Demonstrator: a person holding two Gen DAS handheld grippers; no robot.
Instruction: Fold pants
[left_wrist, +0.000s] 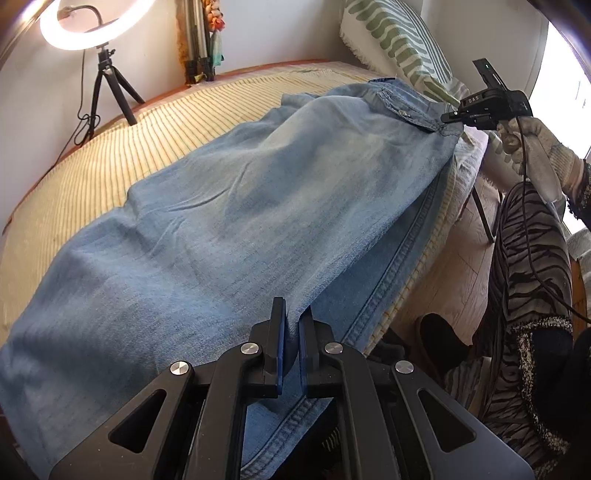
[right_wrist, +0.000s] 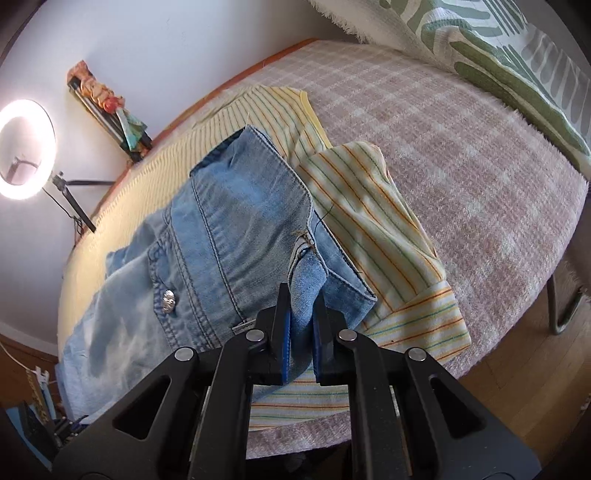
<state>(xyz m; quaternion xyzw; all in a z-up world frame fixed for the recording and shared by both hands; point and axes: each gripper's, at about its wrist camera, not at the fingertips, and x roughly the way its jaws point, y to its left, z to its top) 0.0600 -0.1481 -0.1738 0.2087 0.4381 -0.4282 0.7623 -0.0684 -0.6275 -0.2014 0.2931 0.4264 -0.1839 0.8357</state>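
Note:
Light blue denim pants (left_wrist: 236, 206) lie lengthwise on the bed, the upper layer lifted along the near edge. My left gripper (left_wrist: 292, 325) is shut on the upper leg's edge near the hem. My right gripper (right_wrist: 303, 310) is shut on the waistband corner (right_wrist: 306, 284); it also shows in the left wrist view (left_wrist: 458, 117) at the far right end of the pants. A back pocket flap with a metal button (right_wrist: 168, 300) lies left of the right gripper. The lower leg's seam (left_wrist: 391, 273) runs beside the bed edge.
A yellow striped sheet (left_wrist: 110, 162) covers the bed, over a checked blanket (right_wrist: 461, 155). A green-patterned pillow (right_wrist: 509, 62) lies at the head. A ring light on a tripod (left_wrist: 96, 29) stands by the wall. The person's leg (left_wrist: 528, 266) and wooden floor (left_wrist: 454, 273) are at right.

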